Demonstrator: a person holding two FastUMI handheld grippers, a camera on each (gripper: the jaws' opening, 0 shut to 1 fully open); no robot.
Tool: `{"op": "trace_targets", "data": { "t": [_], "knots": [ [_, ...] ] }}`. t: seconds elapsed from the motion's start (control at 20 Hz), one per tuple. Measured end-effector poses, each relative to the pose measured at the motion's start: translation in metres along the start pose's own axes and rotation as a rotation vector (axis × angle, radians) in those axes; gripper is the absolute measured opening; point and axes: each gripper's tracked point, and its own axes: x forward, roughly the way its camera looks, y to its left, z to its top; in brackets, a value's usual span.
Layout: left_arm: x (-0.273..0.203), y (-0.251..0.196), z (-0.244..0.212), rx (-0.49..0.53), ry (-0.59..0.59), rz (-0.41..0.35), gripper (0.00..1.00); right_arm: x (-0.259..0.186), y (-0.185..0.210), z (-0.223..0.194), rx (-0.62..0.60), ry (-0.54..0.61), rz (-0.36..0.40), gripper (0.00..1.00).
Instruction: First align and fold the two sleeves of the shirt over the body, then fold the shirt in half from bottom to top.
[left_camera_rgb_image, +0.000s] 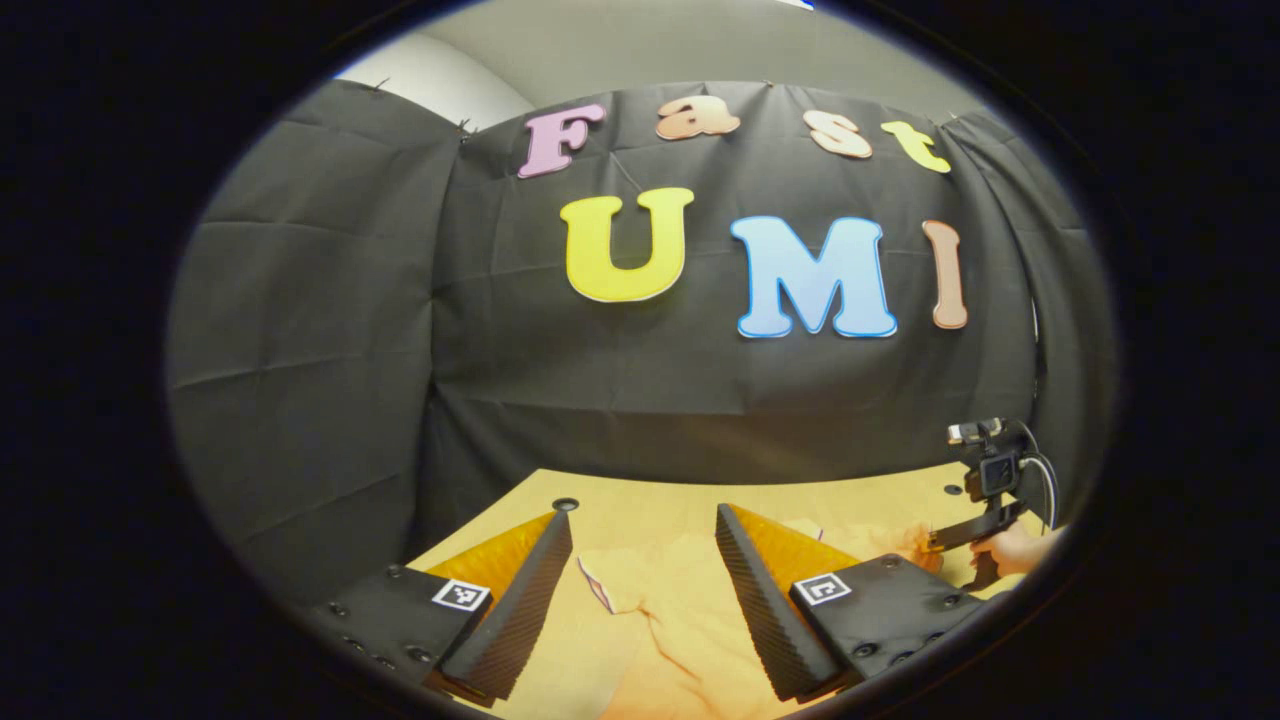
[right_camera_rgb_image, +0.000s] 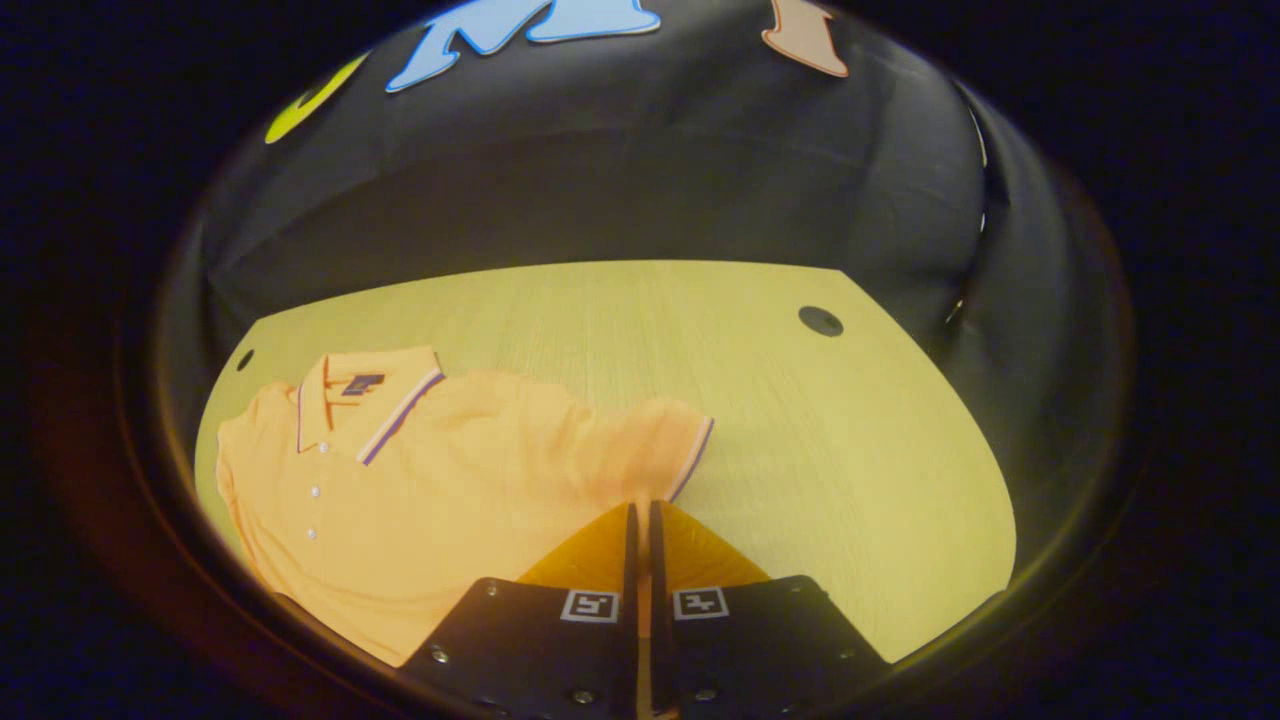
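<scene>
An orange polo shirt (right_camera_rgb_image: 430, 490) lies flat on the wooden table, collar (right_camera_rgb_image: 365, 400) toward the far left in the right gripper view. My right gripper (right_camera_rgb_image: 641, 506) is shut on the shirt's right sleeve (right_camera_rgb_image: 650, 450), just behind the striped cuff. In the left gripper view, my left gripper (left_camera_rgb_image: 643, 516) hangs open a little above the other sleeve (left_camera_rgb_image: 650, 590), whose striped cuff lies between the fingers without touching them. The right gripper (left_camera_rgb_image: 932, 543) and the hand holding it show at the far right, at the shirt's (left_camera_rgb_image: 690, 640) other side.
The light wooden table (right_camera_rgb_image: 800, 450) has a round cable hole (right_camera_rgb_image: 820, 321) at the far right and another (left_camera_rgb_image: 565, 504) at the far left. Black cloth walls close the booth right behind the table. Bare tabletop stretches to the right of the shirt.
</scene>
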Motion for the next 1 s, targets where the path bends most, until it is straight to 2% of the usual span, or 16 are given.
{"op": "trace_targets", "data": {
  "t": [0.3, 0.6, 0.75, 1.0],
  "knots": [
    [-0.012, 0.003, -0.001, -0.016, -0.003, 0.022, 0.96, -0.026, 0.039, 0.024, -0.103, -0.082, 0.072, 0.05],
    [-0.021, 0.015, -0.011, -0.032, 0.008, 0.059, 0.96, -0.033, 0.099, 0.011, -0.242, -0.082, 0.199, 0.05],
    [-0.022, 0.022, -0.015, -0.037, 0.014, 0.079, 0.96, -0.031, 0.116, 0.0, -0.305, -0.07, 0.219, 0.05],
    [-0.025, 0.029, -0.022, -0.041, 0.021, 0.092, 0.96, -0.032, 0.129, -0.007, -0.33, -0.051, 0.248, 0.08]
  ]
}}
